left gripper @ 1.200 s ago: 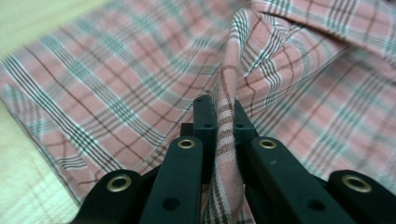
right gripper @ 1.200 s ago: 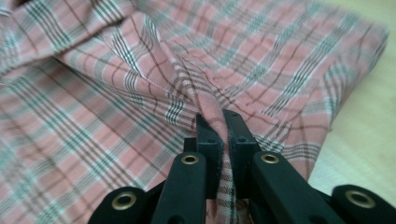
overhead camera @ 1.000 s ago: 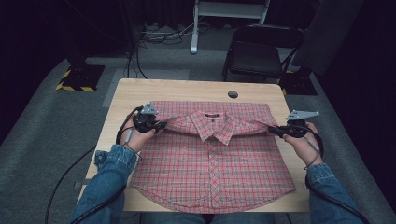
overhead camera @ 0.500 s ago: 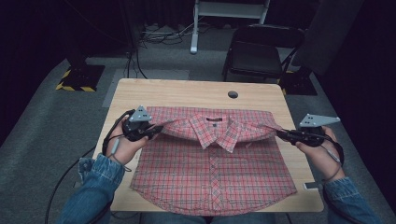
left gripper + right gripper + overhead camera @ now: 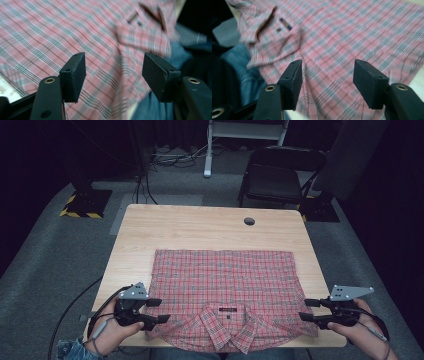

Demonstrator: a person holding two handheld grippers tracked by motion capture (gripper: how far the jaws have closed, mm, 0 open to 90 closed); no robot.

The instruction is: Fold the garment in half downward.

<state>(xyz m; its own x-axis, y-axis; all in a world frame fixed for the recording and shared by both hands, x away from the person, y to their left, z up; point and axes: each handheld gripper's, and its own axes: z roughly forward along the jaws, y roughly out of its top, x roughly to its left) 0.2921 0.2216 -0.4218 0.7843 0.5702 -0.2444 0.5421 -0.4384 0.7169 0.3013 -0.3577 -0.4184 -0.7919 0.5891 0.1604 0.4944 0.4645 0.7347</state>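
While folded shirt [image 5: 225, 295] lies between them, left tongs [image 5: 152, 312] and right tongs [image 5: 311, 310] just opened, empty.

We are counting one plaid shirt [image 5: 225, 290] lying on one wooden table [image 5: 200, 227], and we are seeing one collar [image 5: 227, 317] on it with one dark label [image 5: 228, 309] inside. We are counting one round hole [image 5: 249, 221] in the tabletop. We are holding two grippers, the left gripper [image 5: 159, 311] and the right gripper [image 5: 306, 310], each showing two black jaws and each carrying one grey three-cornered plate. Behind the table we are counting one dark chair [image 5: 272, 180] and one white stand [image 5: 245, 135]. On the floor we are seeing one base with yellow-and-black striping [image 5: 82, 205].
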